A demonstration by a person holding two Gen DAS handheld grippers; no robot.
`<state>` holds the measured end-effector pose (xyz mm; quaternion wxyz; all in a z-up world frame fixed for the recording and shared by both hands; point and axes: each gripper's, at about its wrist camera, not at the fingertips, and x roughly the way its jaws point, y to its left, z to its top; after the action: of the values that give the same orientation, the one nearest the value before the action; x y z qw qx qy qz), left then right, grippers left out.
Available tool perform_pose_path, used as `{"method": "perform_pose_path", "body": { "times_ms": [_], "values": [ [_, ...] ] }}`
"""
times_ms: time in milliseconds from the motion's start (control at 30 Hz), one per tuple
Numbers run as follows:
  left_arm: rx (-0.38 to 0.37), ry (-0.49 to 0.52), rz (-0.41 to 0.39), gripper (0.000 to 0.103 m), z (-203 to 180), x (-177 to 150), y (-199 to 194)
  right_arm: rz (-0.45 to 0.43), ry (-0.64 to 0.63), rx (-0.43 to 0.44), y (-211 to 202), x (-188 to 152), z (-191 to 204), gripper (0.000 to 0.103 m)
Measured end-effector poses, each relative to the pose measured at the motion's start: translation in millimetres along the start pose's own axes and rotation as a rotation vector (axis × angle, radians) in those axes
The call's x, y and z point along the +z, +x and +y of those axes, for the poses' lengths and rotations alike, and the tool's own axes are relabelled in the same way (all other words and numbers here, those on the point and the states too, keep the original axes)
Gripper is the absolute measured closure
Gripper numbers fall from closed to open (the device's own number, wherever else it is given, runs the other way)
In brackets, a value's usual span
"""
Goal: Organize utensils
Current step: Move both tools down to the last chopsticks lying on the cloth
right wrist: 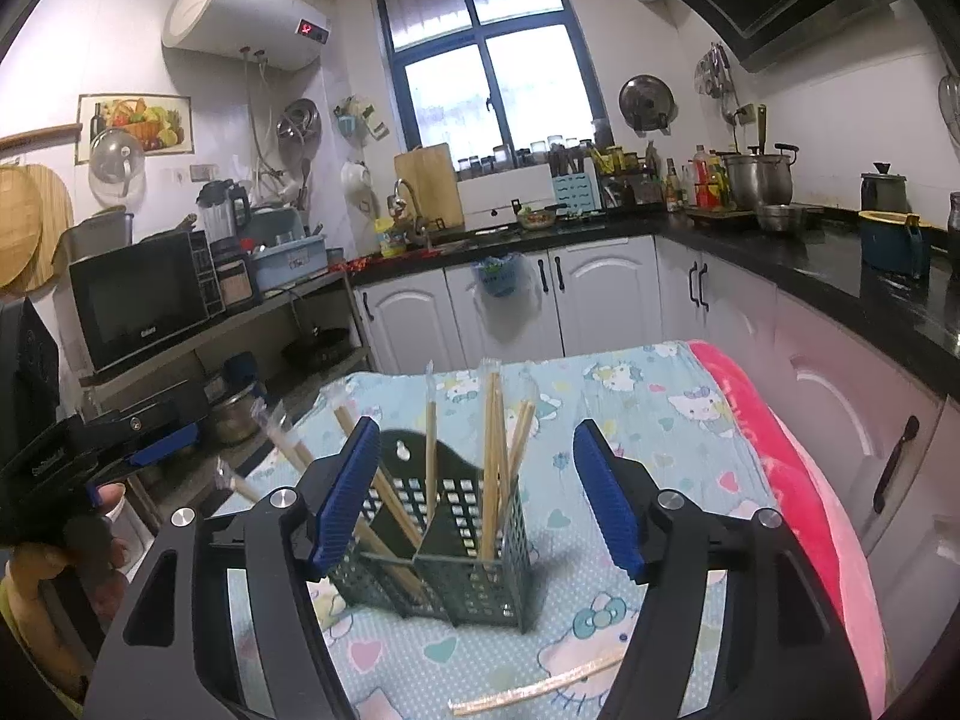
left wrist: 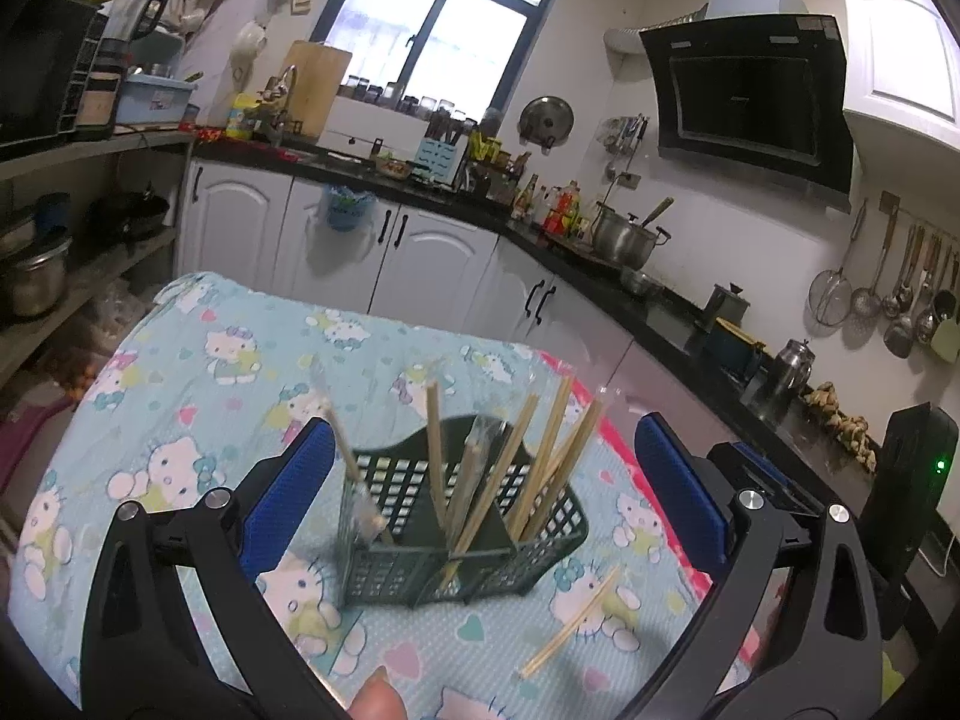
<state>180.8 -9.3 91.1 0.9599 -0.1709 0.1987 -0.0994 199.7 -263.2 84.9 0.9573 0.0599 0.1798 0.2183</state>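
A: Ok, status on both claws?

B: Left claw [left wrist: 480, 474] is spread wide, blue pads [left wrist: 678, 498] on either side of the frame, nothing between them. Right claw [right wrist: 480, 498] likewise wide open and holding nothing.

A: Where's the holder?

B: Dark green utensil basket [left wrist: 474, 564] stands upright on the Hello Kitty cloth [left wrist: 228, 372] covering the tabletop, lower centre of both views. It sits in line with the gap of each claw, but no pad touches it.

A: Contents?

B: Several wrapped chopsticks [left wrist: 540, 468] stand in its compartments, leaning at different angles. In the right wrist view some lean out toward the left of the frame [right wrist: 384, 480], others stand near vertical in the right compartment.

A: Anything loose?

B: One wrapped chopstick pair [left wrist: 570, 624] lies flat on the cloth, lower right of the basket in the left view. In the right view it lies at the bottom centre [right wrist: 540, 690], in front of the basket and apart from it.

A: Surroundings?

B: Pink blanket [right wrist: 804, 510] along the cloth's right edge; kitchen cabinets [right wrist: 600, 300] behind.
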Motion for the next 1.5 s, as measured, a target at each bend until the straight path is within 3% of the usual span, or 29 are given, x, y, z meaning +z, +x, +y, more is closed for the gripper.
{"method": "perform_pose_path", "body": {
  "times_ms": [433, 1000, 1500],
  "values": [
    [0.044, -0.035, 0.063, 0.011, 21, -27, -10, 0.096, -0.009, -0.018, 0, -29, 0, 0.035],
    [0.132, -0.111, 0.258, 0.011, 71, -87, -4, 0.232, -0.017, -0.064, 9, -64, -12, 0.035],
    [0.133, -0.148, 0.396, 0.011, 80, -125, 14, 0.304, -0.016, -0.080, 15, -84, -17, 0.035]
  ]
}}
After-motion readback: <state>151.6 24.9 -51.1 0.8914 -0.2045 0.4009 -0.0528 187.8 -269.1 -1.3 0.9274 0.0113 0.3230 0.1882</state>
